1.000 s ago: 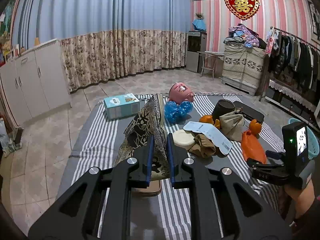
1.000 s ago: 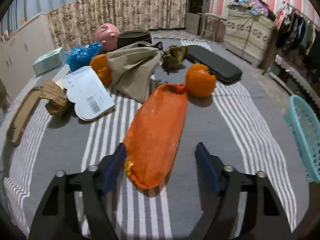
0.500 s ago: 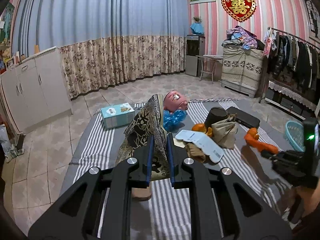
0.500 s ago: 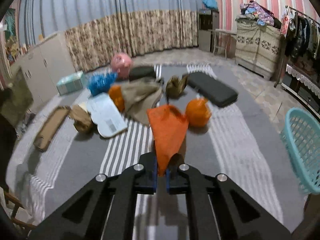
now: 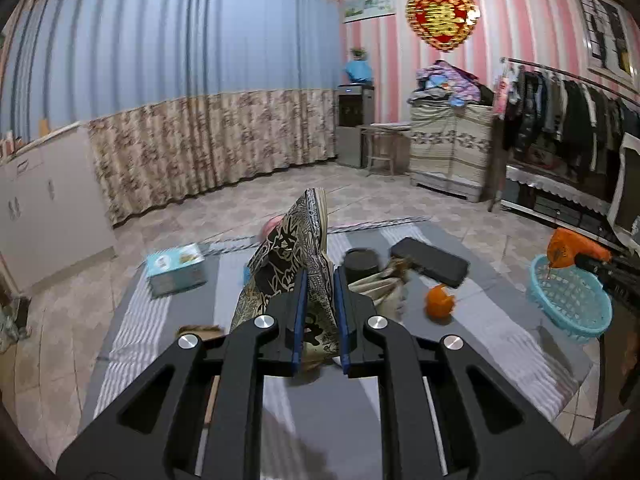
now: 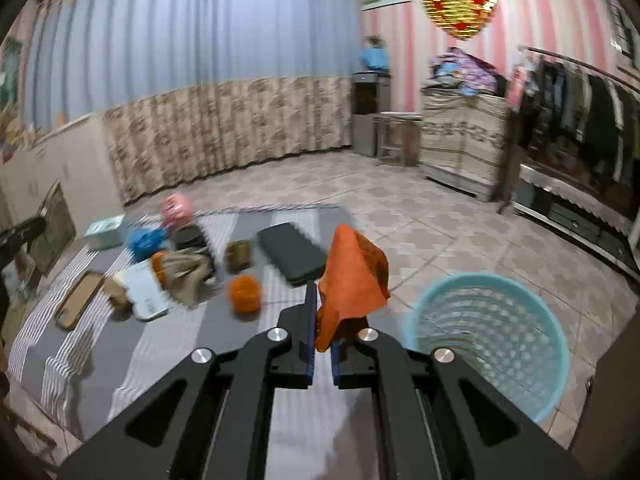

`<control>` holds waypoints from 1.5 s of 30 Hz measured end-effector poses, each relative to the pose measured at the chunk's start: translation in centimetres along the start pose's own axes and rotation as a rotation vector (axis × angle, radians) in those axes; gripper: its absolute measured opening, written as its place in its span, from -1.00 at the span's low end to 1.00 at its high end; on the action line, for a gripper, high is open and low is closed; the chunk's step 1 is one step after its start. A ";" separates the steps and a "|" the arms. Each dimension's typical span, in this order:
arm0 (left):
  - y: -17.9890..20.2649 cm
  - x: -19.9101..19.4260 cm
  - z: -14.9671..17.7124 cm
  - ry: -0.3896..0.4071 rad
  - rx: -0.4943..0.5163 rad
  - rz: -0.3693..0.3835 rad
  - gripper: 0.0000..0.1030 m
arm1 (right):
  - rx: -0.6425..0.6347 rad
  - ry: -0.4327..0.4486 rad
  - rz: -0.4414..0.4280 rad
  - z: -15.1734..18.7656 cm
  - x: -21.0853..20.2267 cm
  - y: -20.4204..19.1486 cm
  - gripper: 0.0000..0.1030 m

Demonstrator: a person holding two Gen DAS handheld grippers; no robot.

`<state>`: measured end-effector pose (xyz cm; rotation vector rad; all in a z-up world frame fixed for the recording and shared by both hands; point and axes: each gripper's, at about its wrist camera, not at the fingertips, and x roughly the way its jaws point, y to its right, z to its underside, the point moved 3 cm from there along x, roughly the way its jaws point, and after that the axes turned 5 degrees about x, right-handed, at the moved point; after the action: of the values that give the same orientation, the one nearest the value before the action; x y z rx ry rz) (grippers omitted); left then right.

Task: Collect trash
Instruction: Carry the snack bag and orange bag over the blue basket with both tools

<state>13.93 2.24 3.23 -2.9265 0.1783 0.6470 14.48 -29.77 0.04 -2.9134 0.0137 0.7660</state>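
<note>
The left gripper (image 5: 320, 320) pinches a patterned bag (image 5: 296, 252) upright by its lower edge; it looks thin, soft and crinkly. The right gripper (image 6: 322, 344) is clamped on an orange bag (image 6: 352, 280), limp and light by the look, held at one corner beside the blue basket (image 6: 492, 340). More litter lies on the striped grey table (image 6: 160, 352). Beyond: tiled floor (image 6: 420, 220), curtains (image 6: 224, 120), a clothes rack (image 6: 580, 92).

Both wrist cameras are looking forward and slightly down along their own gripper fingers, close above the striped tabletop (image 5: 492, 320), facing the curtain (image 6: 224, 128). Both are sharing the tabletop clutter and the basket (image 6: 492, 344).
</note>
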 end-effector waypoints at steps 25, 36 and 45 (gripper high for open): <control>28.8 9.8 -3.8 0.019 0.151 0.391 -0.77 | 0.244 -0.067 0.155 3.1 4.8 20.0 -0.89; 36.7 12.4 -2.7 -0.009 0.194 0.519 -0.77 | 0.322 -0.063 0.173 4.0 5.0 22.3 -0.89; 39.6 14.0 -1.8 -0.056 0.214 0.571 -0.74 | 0.311 -0.083 0.175 4.3 5.6 21.9 -0.89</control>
<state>21.52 -38.19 -5.42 -2.6375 1.0295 0.7206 16.33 -50.82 -9.03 -2.6074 0.3513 0.8270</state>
